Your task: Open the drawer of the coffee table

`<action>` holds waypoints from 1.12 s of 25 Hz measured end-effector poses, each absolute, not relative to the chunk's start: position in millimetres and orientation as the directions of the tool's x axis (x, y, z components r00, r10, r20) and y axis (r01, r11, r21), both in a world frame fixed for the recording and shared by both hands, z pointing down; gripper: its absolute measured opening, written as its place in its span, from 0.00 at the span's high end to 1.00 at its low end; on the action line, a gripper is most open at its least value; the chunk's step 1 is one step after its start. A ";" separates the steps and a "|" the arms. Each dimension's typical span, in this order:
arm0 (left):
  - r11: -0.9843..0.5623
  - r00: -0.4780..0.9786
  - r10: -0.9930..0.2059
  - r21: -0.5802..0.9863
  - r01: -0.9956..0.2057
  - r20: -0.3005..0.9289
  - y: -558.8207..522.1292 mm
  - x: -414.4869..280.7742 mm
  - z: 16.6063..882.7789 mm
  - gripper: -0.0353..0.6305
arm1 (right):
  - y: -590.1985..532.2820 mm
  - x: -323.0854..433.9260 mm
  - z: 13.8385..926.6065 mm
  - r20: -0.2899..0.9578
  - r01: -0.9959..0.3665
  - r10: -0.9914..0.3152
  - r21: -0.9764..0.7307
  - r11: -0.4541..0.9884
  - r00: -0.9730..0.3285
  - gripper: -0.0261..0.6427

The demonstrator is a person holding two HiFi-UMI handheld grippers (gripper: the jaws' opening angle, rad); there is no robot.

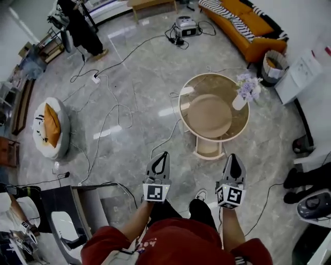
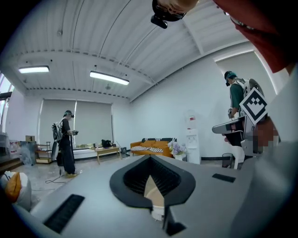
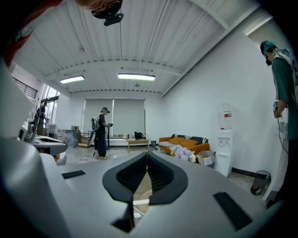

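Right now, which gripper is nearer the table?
Right. The right gripper hangs just off the table's near edge; the left gripper is farther off, past its near left side.

The floor (image 1: 134, 98) is glossy grey stone. The round bench (image 1: 192, 89) looks smooth, tan and shiny on top. The sofa (image 1: 249, 25) is orange cloth. The left tongs (image 1: 164, 155) and right tongs (image 1: 233, 157) are matt grey plastic with ribbed black pads (image 2: 162, 176).

- coffee table (image 1: 209, 116): pale tan top, cream base;
- sofa (image 1: 253, 31), far right: orange, with a black-and-white striped throw (image 1: 222, 10);
- flowers (image 1: 248, 85): lilac, in a white vase (image 1: 239, 101);
- floor (image 1: 134, 88): glossy grey marble;
- pouf (image 1: 61, 135), left: white, with an orange cushion (image 1: 50, 130);
- left gripper (image 1: 164, 154) and right gripper (image 1: 233, 155): grey, with black-and-white square markers
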State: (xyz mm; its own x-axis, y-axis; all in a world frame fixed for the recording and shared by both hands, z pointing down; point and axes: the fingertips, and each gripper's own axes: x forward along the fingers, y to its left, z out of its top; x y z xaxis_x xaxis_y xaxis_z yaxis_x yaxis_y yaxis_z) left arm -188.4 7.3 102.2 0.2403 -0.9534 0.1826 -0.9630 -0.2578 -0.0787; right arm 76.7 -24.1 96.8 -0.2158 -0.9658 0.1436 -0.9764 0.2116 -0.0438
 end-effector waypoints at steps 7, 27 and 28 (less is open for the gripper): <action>-0.279 0.273 -0.959 -0.075 -0.957 0.073 9.6 -185.2 3.0 0.93 | -16.7 72.9 1.9 0.009 -0.972 -0.973 -0.039 0.232 -0.233 0.93; -0.273 0.284 -0.954 -0.114 -0.955 -0.097 1.0 -191.0 -84.3 0.93 | 0.2 70.2 -88.7 -0.180 -0.973 -0.957 0.002 0.230 -0.227 0.93; -0.272 0.283 -0.954 -0.106 -0.956 -0.098 1.6 -190.7 -83.3 0.93 | 1.4 70.1 -88.6 -0.179 -0.973 -0.957 0.007 0.231 -0.228 0.93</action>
